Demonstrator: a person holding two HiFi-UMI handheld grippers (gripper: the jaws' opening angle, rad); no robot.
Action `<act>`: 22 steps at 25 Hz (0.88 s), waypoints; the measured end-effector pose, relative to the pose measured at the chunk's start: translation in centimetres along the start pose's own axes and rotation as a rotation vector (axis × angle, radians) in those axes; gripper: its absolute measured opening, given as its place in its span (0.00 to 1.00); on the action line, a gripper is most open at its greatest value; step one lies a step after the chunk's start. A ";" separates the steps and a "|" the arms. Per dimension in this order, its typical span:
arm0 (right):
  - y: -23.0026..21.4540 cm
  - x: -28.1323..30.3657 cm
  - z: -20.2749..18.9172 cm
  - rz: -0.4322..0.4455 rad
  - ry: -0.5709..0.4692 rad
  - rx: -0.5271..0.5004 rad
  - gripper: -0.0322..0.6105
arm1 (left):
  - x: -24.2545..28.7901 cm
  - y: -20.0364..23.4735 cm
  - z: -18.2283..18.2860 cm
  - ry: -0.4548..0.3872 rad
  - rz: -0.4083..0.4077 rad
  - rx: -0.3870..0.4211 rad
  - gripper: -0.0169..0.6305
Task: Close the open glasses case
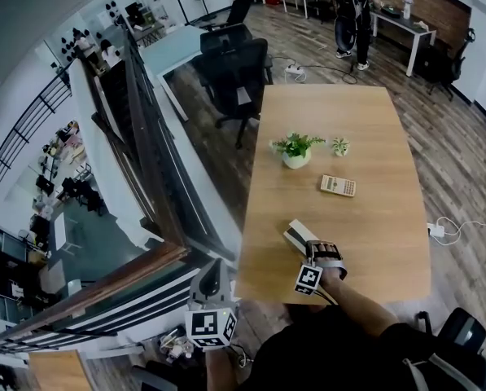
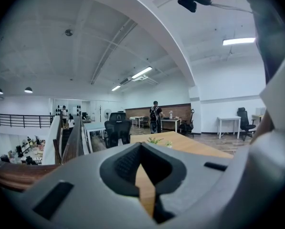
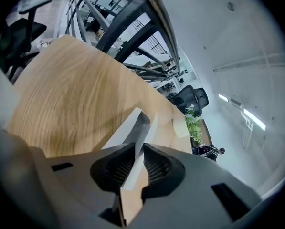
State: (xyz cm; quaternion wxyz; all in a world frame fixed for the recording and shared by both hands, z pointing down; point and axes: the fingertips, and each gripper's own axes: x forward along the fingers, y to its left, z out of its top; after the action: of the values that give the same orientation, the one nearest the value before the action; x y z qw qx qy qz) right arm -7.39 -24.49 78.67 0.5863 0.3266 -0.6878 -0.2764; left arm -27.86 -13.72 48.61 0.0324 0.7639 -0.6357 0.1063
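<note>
The white glasses case (image 1: 298, 234) lies open near the table's front left corner. In the right gripper view the case (image 3: 129, 127) fills the middle, and its thin raised lid runs down between the jaws. My right gripper (image 1: 312, 246) is right at the case, angled down; the right gripper (image 3: 137, 157) stands narrowly open, with a sliver of wood showing beside the lid edge. My left gripper (image 1: 212, 267) hangs off the table's left front edge, away from the case. The left gripper (image 2: 141, 150) is shut with nothing in it and points level across the tabletop.
On the wooden table (image 1: 373, 120) stand a potted plant (image 1: 295, 149), a smaller plant (image 1: 340, 146) and a calculator (image 1: 338, 186). A black office chair (image 1: 236, 70) stands at the far left corner. A railing (image 1: 149, 161) runs along the left. A person (image 1: 352, 10) stands far back.
</note>
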 end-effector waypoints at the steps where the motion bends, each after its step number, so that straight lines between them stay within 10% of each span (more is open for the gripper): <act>1: 0.3 0.0 0.0 0.000 0.003 -0.014 0.16 | -0.1 0.0 0.0 0.001 0.000 0.000 0.02; 13: 3.8 0.1 1.4 0.241 -0.027 0.029 0.24 | 0.1 0.1 -0.4 -0.003 -0.009 -0.019 0.02; 22: 4.1 1.4 1.5 0.483 -0.010 0.332 0.15 | 0.2 0.0 -0.8 0.002 -0.004 -0.031 0.02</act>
State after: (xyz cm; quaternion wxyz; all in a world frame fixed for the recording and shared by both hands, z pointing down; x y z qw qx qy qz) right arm -9.48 -22.98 82.40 0.5703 0.2438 -0.7843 -0.0140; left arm -27.90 -13.80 49.41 0.0451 0.7646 -0.6355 0.0974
